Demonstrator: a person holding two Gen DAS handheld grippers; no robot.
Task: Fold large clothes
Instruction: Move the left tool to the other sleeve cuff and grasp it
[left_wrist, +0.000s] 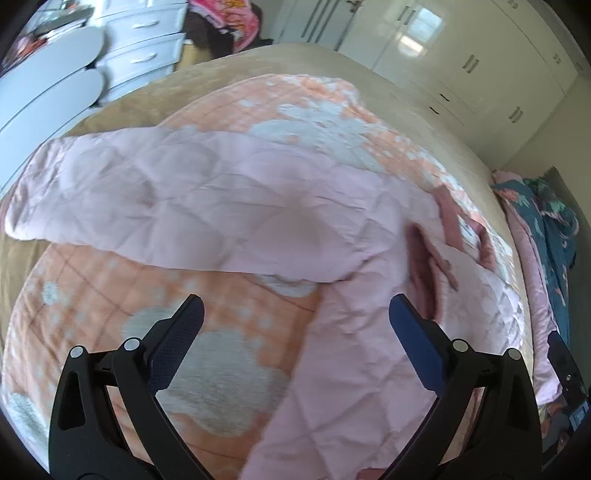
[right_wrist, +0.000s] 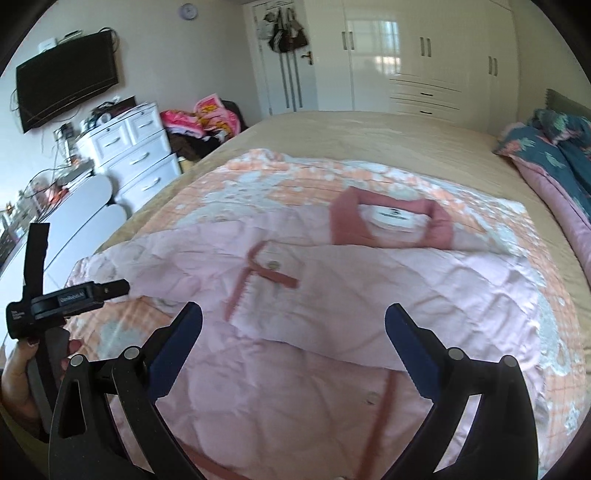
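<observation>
A pale pink quilted jacket (right_wrist: 332, 295) lies spread on an orange and white patterned blanket (right_wrist: 295, 177) on the bed. Its darker pink collar (right_wrist: 391, 218) with a white label points to the far side, and one sleeve (left_wrist: 110, 192) stretches out to the left. My left gripper (left_wrist: 295, 317) hovers open above the jacket's edge, nothing between its fingers. My right gripper (right_wrist: 293, 321) is open too, over the jacket's front near a pocket flap (right_wrist: 269, 273). In the right wrist view the left gripper's body (right_wrist: 48, 299) shows at the left, held by a hand (right_wrist: 18, 384).
The beige bed (right_wrist: 388, 133) fills the room's middle. Teal and pink bedding (right_wrist: 554, 158) is heaped at the head on the right. White drawers (right_wrist: 136, 147) and a pile of clothes (right_wrist: 207, 118) stand left of the bed. White wardrobes (right_wrist: 424, 55) line the far wall.
</observation>
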